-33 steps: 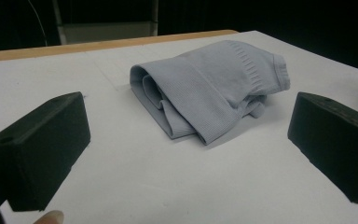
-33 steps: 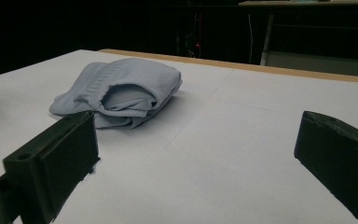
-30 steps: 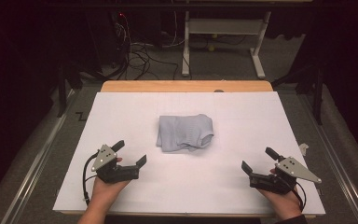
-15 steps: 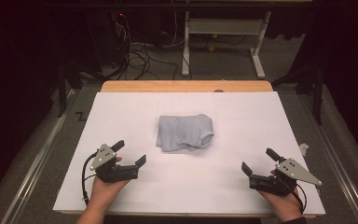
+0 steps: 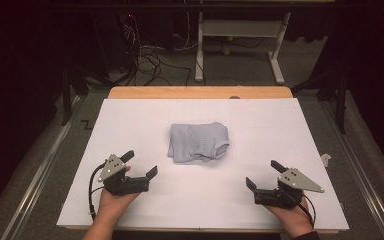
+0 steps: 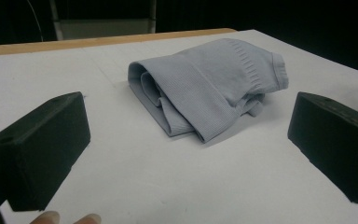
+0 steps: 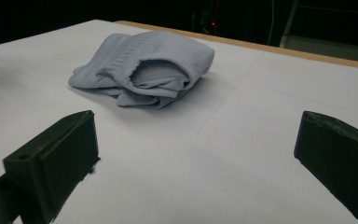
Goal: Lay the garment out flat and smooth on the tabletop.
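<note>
A folded pale grey-blue knit garment (image 5: 198, 142) lies in a loose bundle at the middle of the white table sheet (image 5: 130, 125). Its ribbed hem shows in the left gripper view (image 6: 214, 88) and in the right gripper view (image 7: 144, 67). My left gripper (image 5: 139, 164) rests near the front left of the table, open, with nothing between its jaws, pointing toward the garment. At the front right my right gripper (image 5: 263, 174) also stands open and holds nothing. Both grippers are well short of the garment.
The white sheet covers a wooden table whose bare edge (image 5: 200, 92) shows at the back. A small white scrap (image 5: 325, 159) lies near the right edge. Beyond the table stand a desk frame (image 5: 240, 40) and floor cables (image 5: 150, 60).
</note>
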`<action>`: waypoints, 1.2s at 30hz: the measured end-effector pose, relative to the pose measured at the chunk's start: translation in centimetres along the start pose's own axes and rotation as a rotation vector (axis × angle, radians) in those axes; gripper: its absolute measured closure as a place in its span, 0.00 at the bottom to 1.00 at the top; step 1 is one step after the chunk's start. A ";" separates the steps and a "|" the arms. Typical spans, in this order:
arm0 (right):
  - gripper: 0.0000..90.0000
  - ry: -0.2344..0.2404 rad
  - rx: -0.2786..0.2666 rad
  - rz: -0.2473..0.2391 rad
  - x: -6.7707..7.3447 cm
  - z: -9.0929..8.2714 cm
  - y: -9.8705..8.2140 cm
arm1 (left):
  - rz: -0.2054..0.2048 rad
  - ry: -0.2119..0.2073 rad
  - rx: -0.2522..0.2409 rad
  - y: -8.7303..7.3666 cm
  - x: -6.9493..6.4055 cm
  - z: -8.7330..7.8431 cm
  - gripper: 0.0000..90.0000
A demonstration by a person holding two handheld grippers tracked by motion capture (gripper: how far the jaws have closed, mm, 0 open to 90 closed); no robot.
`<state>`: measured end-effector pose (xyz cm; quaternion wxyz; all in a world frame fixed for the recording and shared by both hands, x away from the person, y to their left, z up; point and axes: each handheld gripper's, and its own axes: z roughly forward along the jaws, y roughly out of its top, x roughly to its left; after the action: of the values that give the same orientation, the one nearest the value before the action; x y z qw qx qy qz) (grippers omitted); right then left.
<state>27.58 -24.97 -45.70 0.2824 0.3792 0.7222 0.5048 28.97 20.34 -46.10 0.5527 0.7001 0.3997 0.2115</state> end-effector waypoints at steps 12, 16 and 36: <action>0.06 0.031 0.126 -0.067 2.7 5.2 2.0 | 0.019 -0.018 0.002 0.0 -0.2 0.0 0.00; 0.18 0.026 0.152 -0.087 3.2 7.3 2.9 | 0.018 -0.017 0.002 0.0 -0.2 -0.1 0.00; 0.97 0.045 0.258 -0.183 5.7 12.7 3.8 | 0.020 -0.019 -0.010 0.1 -0.1 -0.1 0.00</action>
<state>35.54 -12.92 -46.44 0.2598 0.3334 0.8189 0.3883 28.84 20.31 -46.00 0.5577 0.7032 0.3865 0.2123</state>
